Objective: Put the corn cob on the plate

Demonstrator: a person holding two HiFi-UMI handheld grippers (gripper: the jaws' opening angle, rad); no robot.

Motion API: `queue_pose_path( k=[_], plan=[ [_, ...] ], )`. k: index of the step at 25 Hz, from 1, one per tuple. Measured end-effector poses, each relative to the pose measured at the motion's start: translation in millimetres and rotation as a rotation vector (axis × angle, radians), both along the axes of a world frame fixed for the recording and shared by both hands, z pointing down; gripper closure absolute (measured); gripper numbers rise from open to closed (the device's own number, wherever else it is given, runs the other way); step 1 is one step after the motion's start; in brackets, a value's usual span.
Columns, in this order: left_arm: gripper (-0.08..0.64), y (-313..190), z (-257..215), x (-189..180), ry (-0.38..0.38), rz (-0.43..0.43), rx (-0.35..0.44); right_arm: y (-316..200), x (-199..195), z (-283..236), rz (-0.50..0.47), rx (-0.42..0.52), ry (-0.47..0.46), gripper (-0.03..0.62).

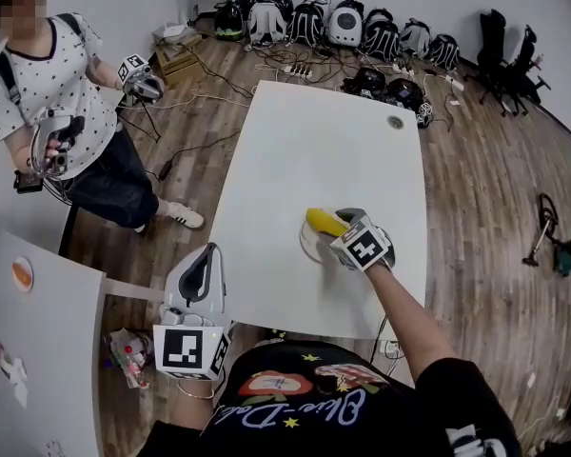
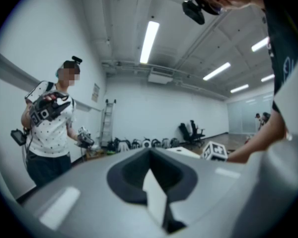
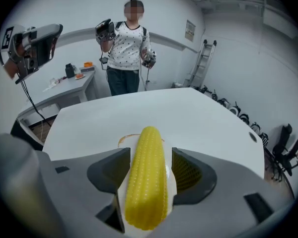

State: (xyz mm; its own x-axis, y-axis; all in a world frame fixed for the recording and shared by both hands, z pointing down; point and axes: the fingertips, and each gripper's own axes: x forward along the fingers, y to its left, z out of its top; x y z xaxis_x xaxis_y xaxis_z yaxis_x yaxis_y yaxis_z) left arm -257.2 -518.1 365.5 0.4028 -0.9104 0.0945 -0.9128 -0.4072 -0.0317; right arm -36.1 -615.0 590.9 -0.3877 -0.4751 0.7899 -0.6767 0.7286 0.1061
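Step in hand: the placing, at or just past let-go. The corn cob [image 3: 146,177] is over the plate [image 1: 305,246], near the table's [image 1: 333,141] front edge, in front of the person. In the right gripper view it sits between the jaws of the right gripper [image 1: 343,227] with white plate under it.

Right tongs look released: a sliver of plate shows between the cob and the right-hand pad. The left-hand pad is at the cob's edge, and I can't say whether it touches. So I judge no real squeeze. I also can't tell for sure whether the cob rests fully on the plate or sits a hair above it.

Left gripper [image 1: 207,255] is clenched, tips together, nothing in it. It is held off the table by the person's body, well apart from the plate.

Next move, by my judgement: confirm the cob is down, widen the jaws a bit more, then back the gripper straight out along the cob so neither pad drags or rolls it off the plate.

Cob's long axis runs along the gripper's own line, lying roughly flat. The far end points away from the person, up-left in the head view, toward the middle of the table. The near end sits deep in the jaws.
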Motion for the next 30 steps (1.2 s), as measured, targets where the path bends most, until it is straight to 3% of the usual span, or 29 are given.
queue_pose_path(
  k=[6,7,8,13,22,30],
  plan=[
    [0.571,14,-5,27,0.004,0.043,0.02,20,11,-88,0.126,0.245,-0.283,0.352],
    [0.571,16,-6,32,0.004,0.05,0.024,28,15,-104,0.14,0.281,-0.33,0.418],
    [0.571,19,-7,38,0.003,0.057,0.027,36,18,-119,0.151,0.316,-0.376,0.546],
    [0.571,31,-12,54,-0.003,0.066,0.039,72,30,-173,0.188,0.421,-0.546,0.577],
    [0.571,46,-19,65,0.015,0.044,0.042,102,42,-204,0.199,0.463,-0.629,0.577],
    [0.571,58,-21,69,0.006,0.034,0.05,106,56,-193,0.223,0.458,-0.602,0.577]
  ],
)
